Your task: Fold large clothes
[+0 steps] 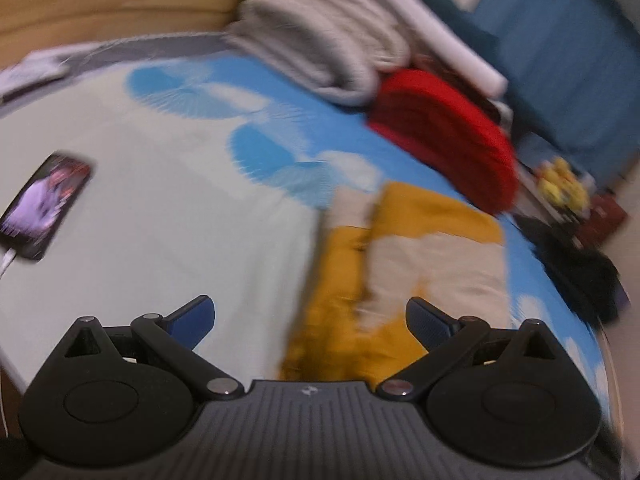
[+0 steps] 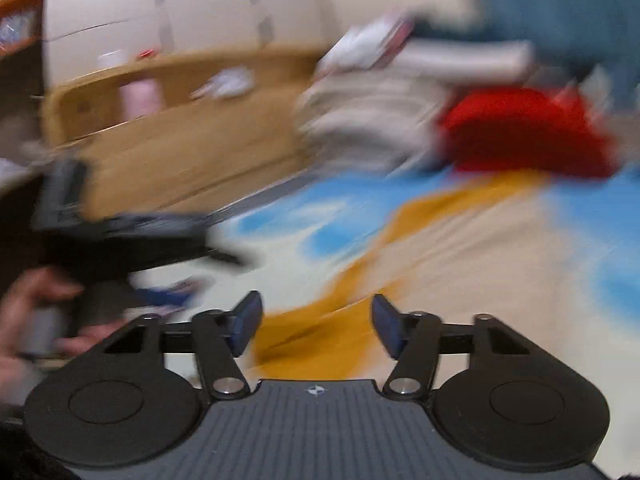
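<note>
The left gripper [image 1: 310, 322] is wide open. Nothing is between its fingers. It hangs above the bed [image 1: 160, 184], not touching it.

The garment [image 1: 404, 264] is yellow and cream. It lies flat on the bed, just ahead of the left gripper and a bit to the right of it. Its near end runs down under the gripper.

Past the garment, farther ahead and to the right, sits a red bundle [image 1: 448, 136]. Beyond that is a grey pile [image 1: 320, 40] of folded things. Far off to the left of the gripper, a phone [image 1: 44, 208] lies on the bed with its screen lit. A white cable [image 1: 6, 260] is plugged into it.

The right gripper [image 2: 316, 326] is about half open, and nothing is between its fingers either. No earlier picture is given, so only this can be said. The garment [image 2: 460, 264] spreads out on the bed [image 2: 592, 216] ahead of it and to the right, with a yellow edge running right up under the gripper. The red bundle [image 2: 524, 132] is far ahead on the right, and the grey pile [image 2: 364, 120] is beside it.

To the left of the right gripper you can see a hand [image 2: 28, 312] holding the other gripper [image 2: 132, 240]. It is very blurry. Behind it stands a wooden headboard [image 2: 180, 148].
</note>
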